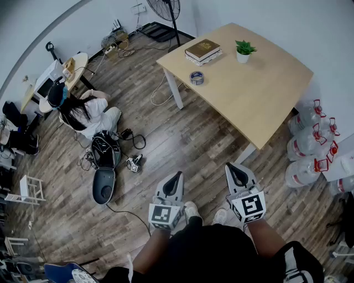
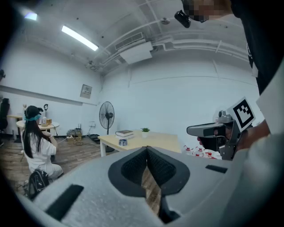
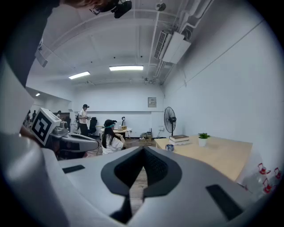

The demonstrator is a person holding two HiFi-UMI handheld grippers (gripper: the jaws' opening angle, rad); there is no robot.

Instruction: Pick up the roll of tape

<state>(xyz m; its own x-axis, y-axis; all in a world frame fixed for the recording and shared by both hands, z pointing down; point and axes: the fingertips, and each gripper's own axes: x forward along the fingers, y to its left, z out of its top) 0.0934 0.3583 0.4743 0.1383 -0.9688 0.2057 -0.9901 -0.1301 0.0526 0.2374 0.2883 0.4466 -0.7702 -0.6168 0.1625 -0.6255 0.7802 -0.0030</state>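
The roll of tape (image 1: 197, 78) lies near the left edge of the light wooden table (image 1: 260, 99), far ahead of both grippers. It shows small in the left gripper view (image 2: 123, 142) and the right gripper view (image 3: 169, 147). My left gripper (image 1: 176, 176) and right gripper (image 1: 235, 167) are held side by side above the wood floor, well short of the table. Both point roughly level toward it. Each has its jaw tips together with nothing between them, the left (image 2: 147, 148) and the right (image 3: 143, 150).
A stack of books (image 1: 202, 50) and a small potted plant (image 1: 243, 51) stand on the table behind the tape. Water bottles (image 1: 312, 143) crowd the floor at the right. A person (image 1: 83, 110) sits on the floor at the left beside an open case (image 1: 104, 166) and cables. A fan (image 1: 166, 8) stands at the back.
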